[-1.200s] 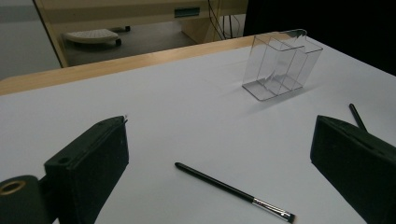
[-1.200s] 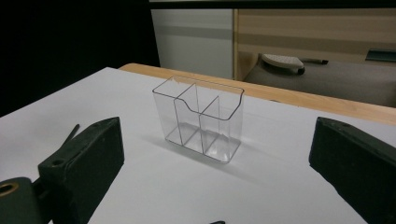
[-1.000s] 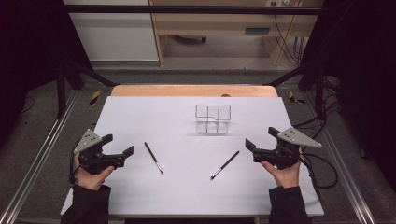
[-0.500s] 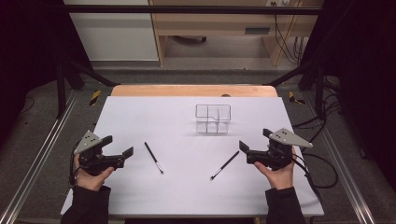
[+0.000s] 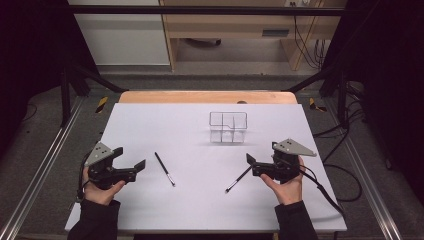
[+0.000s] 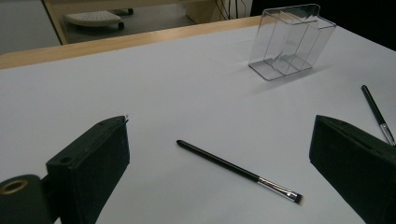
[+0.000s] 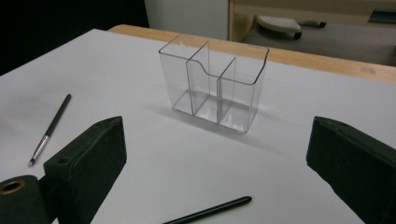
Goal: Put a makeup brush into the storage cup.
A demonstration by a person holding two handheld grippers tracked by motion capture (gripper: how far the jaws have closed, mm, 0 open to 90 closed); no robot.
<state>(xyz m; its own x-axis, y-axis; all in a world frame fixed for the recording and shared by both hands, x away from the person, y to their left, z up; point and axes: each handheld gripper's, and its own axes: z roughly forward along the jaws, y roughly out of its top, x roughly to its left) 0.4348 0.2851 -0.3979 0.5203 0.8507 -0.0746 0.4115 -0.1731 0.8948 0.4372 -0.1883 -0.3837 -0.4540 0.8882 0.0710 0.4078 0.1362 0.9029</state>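
Note:
Two thin black makeup brushes lie on the white table. The left brush lies just right of my left gripper, which is open and empty. The right brush lies just left of and below my right gripper, also open and empty. A clear plastic organizer with several compartments stands upright and empty behind the brushes. In the right gripper view it is straight ahead between the jaws.
A wooden strip runs along the table's far edge. Metal rails flank the table on both sides. Cables trail off the right side. A shelf unit stands on the floor beyond.
My right gripper has moved left, closer to the right brush's handle end. The left gripper has stayed about where it was.

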